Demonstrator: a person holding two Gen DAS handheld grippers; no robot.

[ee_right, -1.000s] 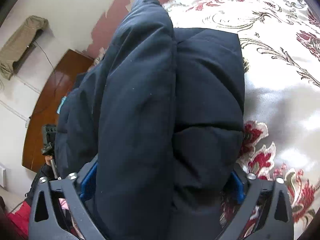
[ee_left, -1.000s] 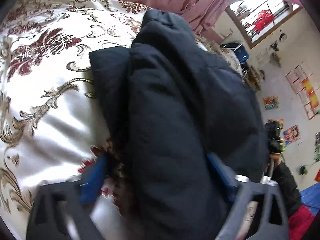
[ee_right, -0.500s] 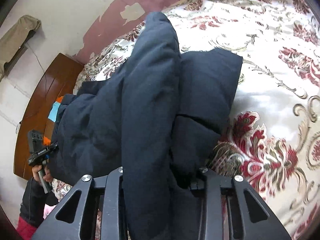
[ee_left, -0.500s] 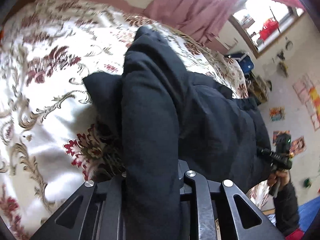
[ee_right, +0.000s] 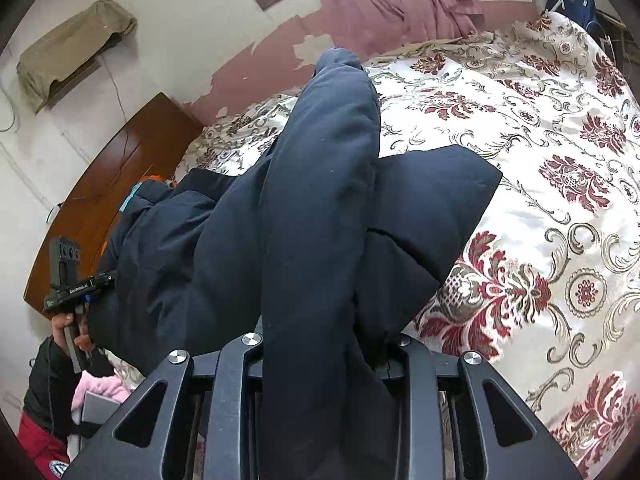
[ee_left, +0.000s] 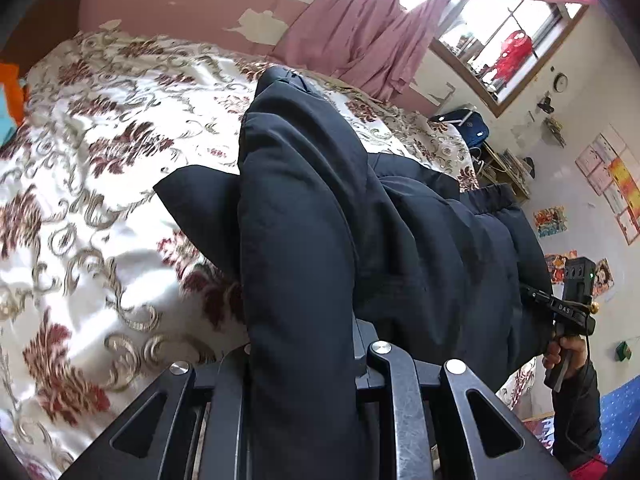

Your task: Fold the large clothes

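**Jacket: padded, bulky, gripped at two points along the near edge**

Jacket, dark navy and quilted, lies across the bed with its near portion raised off the cover. I judge it light for its size but thick and springy: the padding puffs into rounded ridges and will resist a flat crease. The shell looks smooth and may slide on the satin-like bedspread, and in a shallow grip as well. Soft throughout; nothing fragile noted.

Hold: my left gripper has its jaws closed on a thick fold of the jacket. My right gripper is likewise clamped on a fold. Both sets of jaws have just been closing, and fabric is pinched between them in each view. Each bite takes a full ridge of padding rather than a thin hem, which I judge the safer hold. For the fold itself, the corners or hem line would give better control than mid-panel bunches.

Surface: the bed carries a cream bedspread with dark red floral and gold scroll pattern, glossy and slightly rumpled. Ample bare area lies beyond the jacket.

Room: pink curtain beside a bright window; peeling pink paint on the wall; wooden headboard at one end; posters on the far wall.
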